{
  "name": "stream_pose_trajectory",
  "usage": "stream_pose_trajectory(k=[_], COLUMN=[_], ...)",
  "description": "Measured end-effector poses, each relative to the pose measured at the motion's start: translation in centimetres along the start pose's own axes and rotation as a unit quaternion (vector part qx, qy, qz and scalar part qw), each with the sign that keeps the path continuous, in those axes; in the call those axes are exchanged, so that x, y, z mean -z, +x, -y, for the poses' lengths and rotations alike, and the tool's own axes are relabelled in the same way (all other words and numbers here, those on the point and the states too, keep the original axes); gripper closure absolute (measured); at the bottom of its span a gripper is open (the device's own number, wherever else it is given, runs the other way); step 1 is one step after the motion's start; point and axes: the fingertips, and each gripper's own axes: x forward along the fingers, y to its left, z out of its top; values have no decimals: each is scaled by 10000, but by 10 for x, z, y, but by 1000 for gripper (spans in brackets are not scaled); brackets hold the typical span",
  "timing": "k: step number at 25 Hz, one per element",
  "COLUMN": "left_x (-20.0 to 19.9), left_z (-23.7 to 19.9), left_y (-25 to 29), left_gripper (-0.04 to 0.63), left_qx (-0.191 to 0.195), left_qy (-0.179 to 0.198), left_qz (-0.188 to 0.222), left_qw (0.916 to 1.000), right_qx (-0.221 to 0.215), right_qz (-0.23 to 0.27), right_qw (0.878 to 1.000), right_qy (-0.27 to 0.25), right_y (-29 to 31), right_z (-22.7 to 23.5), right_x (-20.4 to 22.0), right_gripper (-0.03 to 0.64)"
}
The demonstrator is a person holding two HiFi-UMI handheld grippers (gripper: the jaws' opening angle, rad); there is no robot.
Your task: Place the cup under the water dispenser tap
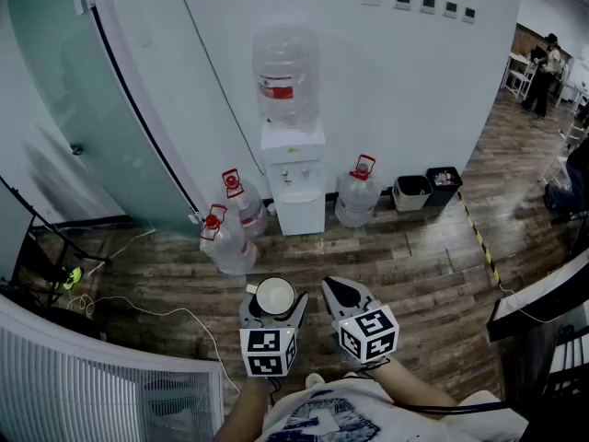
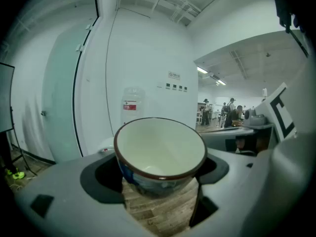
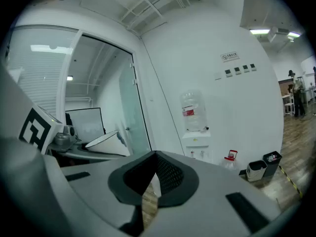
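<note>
holding the cup (image 2: 160,149) in the left gripper (image 1: 274,300), jaws spread wide and pressed on its sides. upright, tipped a bit toward the camera, white inside, brown rim, blue pattern outside, nothing in it. up in the air over the wood floor (image 1: 414,265), low in the head view, well apart from the water dispenser (image 1: 296,178). not yet under the taps (image 1: 294,171). right gripper (image 1: 340,293) just beside the left, jaws clenched together, nothing between them. both pointed roughly at the dispenser: against the white wall (image 1: 405,81), big bottle (image 1: 286,76) on top. spare jugs (image 1: 357,193) on the floor around its base, two left, one right. two bins (image 1: 411,191) further right along the wall. glass door (image 1: 83,90) at far left. people in the background at far right, too small for detail.
</note>
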Motion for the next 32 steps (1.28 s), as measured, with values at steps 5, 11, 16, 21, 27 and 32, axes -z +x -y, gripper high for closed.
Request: stream_pose_trajectory(k=[5,11,16,21,27,32], left_x=[6,8,8,12,6,-8], left_z=[2,-2,-13,-22,-34,-55], left_y=[-7,-8,-9,-3,26,72], left_gripper=[152,152,152,152,152,152], left_qx=[42,132,176,169,145,56], left_qy=[-91,-50,-25,-55,-15,-1], left_qz=[-21,-43,-43,-53,-82,-162], left_qw=[9999,9999,9998,9998,9999,9999], right_qx=[14,6,154,194,178,113], right_qz=[-28,64,151,145,211,211], right_qw=[10000,9999,9997,9996,9994,9993], right_qy=[-29,131,142,150,186,298], right_y=[-6,-4,0,7,37,83], right_z=[-5,-10,-13,-11,10,43], right_x=[3,3,0,3,-5,-17], right_gripper=[595,595,595,595,595,595])
